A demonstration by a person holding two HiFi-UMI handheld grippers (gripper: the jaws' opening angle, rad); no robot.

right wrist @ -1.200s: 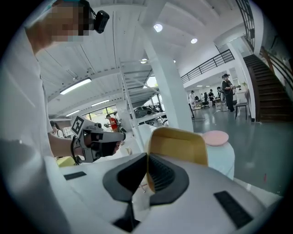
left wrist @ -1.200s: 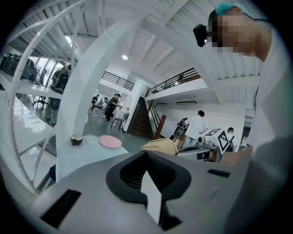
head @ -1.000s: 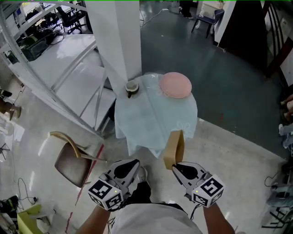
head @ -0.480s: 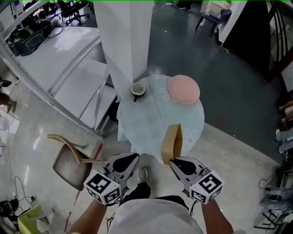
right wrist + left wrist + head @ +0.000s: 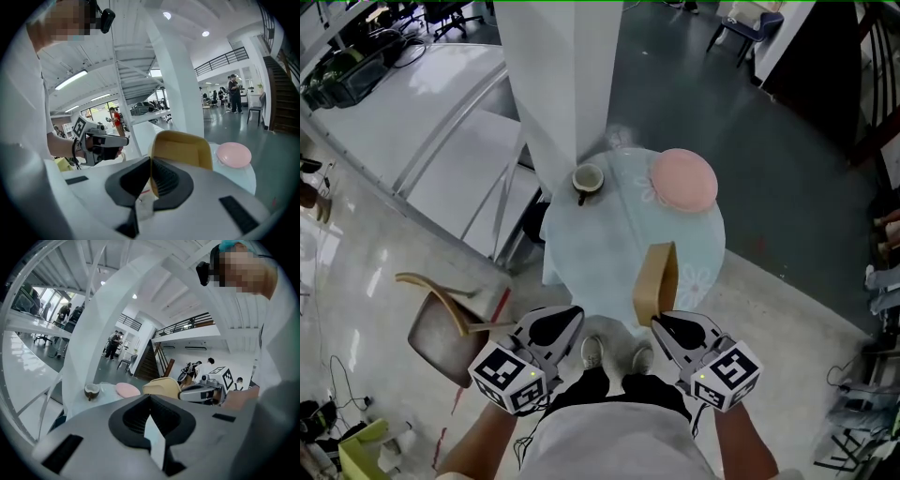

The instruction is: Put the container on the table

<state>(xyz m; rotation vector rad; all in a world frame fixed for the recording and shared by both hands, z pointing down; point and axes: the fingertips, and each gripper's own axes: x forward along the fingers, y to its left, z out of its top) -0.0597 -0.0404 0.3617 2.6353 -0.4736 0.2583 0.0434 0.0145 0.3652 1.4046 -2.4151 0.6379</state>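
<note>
My right gripper [image 5: 654, 324] is shut on the rim of a tan rectangular container [image 5: 656, 281], held on edge in the air over the near edge of the small round table [image 5: 609, 253]. In the right gripper view the container [image 5: 183, 149] stands up from the closed jaws with its hollow side facing the camera. My left gripper [image 5: 569, 323] hovers beside it, shut, with nothing between its jaws; the left gripper view shows the container [image 5: 162, 386] and the right gripper [image 5: 206, 392] off to the right.
On the pale tablecloth sit a pink round plate [image 5: 684, 179] at the far right and a coconut-shell cup [image 5: 587, 178] next to a white pillar [image 5: 558, 75]. A wooden chair [image 5: 445, 323] stands to the left. My feet [image 5: 619, 356] are at the table's near edge.
I have stepped closer to the table: it sits lower and nearer in the head view, and the held container has moved over its near edge. Both grippers keep their hold.
</note>
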